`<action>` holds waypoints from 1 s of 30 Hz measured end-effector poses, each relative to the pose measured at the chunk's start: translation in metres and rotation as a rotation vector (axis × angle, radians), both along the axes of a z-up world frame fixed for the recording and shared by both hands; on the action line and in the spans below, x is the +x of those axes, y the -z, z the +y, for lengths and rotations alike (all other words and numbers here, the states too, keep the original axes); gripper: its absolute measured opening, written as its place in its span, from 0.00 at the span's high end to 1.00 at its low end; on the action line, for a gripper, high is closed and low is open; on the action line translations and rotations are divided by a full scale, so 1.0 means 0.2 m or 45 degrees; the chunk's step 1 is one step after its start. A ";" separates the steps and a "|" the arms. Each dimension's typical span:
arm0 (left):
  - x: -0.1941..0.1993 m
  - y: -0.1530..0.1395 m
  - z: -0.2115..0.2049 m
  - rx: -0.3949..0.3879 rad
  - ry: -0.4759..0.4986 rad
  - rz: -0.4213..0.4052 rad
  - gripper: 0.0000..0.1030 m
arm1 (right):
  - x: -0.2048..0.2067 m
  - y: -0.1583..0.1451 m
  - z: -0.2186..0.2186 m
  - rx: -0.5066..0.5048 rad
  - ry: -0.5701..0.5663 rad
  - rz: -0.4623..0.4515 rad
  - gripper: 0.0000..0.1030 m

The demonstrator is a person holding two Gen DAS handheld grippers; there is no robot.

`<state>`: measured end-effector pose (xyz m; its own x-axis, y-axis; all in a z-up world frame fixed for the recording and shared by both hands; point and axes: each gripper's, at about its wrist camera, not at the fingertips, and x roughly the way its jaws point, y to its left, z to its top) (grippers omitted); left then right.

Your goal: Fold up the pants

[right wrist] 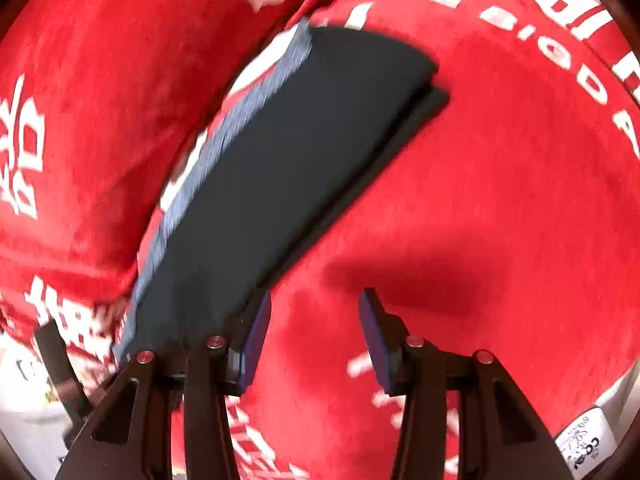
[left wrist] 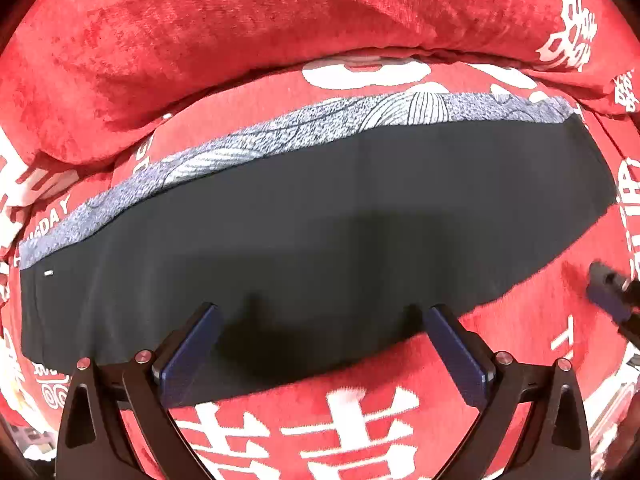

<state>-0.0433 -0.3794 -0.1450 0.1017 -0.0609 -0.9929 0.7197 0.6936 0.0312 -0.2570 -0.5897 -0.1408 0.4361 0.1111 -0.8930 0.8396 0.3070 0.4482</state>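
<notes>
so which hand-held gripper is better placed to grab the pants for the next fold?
Left, probably: the left hand-held gripper is open directly over the pants' near edge. The right hand-held gripper hangs open over red blanket beside them.

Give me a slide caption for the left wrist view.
Open left hand-held gripper above dark pants folded lengthwise on a red blanket.

A: What carries everything here?

B: A bed [left wrist: 520,320] covered by a red plush blanket [left wrist: 360,420] printed with white characters and English letters.

A: And directly on that blanket?

B: Dark pants [left wrist: 320,216], folded into a long flat strip, with a blue-grey patterned cloth [left wrist: 224,152] just beside their far edge. A bulky red pillow [left wrist: 240,48] with the same white print lies along the back, touching the blanket.

A: How do the pants lie in the right wrist view?

B: Diagonally, layered edges showing at the far end [right wrist: 424,92].
</notes>
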 end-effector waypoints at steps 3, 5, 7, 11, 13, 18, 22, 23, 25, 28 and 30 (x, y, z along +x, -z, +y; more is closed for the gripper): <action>-0.02 0.08 -0.02 0.052 0.009 0.023 0.00 | 0.01 0.00 -0.10 -0.016 0.060 -0.044 0.52; -0.04 0.14 0.00 0.069 -0.008 0.069 0.00 | 0.01 0.02 -0.18 -0.032 0.118 -0.041 0.52; -0.05 0.14 0.02 0.053 -0.013 0.068 0.00 | -0.01 0.03 -0.23 -0.034 0.176 -0.050 0.52; -0.08 0.11 0.02 0.066 0.026 0.033 0.00 | -0.02 0.02 -0.30 -0.035 0.254 -0.067 0.52; -0.07 0.03 0.02 0.005 0.020 -0.041 0.00 | -0.02 -0.01 -0.31 -0.074 0.271 -0.058 0.52; 0.01 0.00 -0.04 -0.017 -0.041 -0.119 0.00 | -0.03 0.05 -0.38 -0.036 0.350 -0.045 0.54; 0.08 0.07 -0.03 0.003 -0.104 -0.086 0.00 | -0.03 0.04 -0.37 -0.039 0.373 -0.040 0.93; 0.07 0.08 -0.03 0.009 -0.104 -0.081 0.00 | -0.03 0.02 -0.36 -0.058 0.363 -0.046 0.93; 0.05 0.12 0.00 0.028 -0.086 -0.063 0.00 | -0.03 -0.01 -0.35 -0.091 0.324 -0.035 0.93; 0.01 0.12 0.01 0.010 -0.073 -0.080 0.00 | -0.09 0.04 -0.36 -0.079 0.314 0.035 0.93; 0.02 0.12 0.01 0.018 -0.071 -0.079 0.00 | -0.13 0.07 -0.37 -0.056 0.340 0.034 0.93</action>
<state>-0.0390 -0.3778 -0.1680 0.1658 -0.0394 -0.9854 0.6763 0.7318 0.0846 -0.2834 -0.6631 -0.1541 0.4212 -0.0440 -0.9059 0.9046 0.0922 0.4161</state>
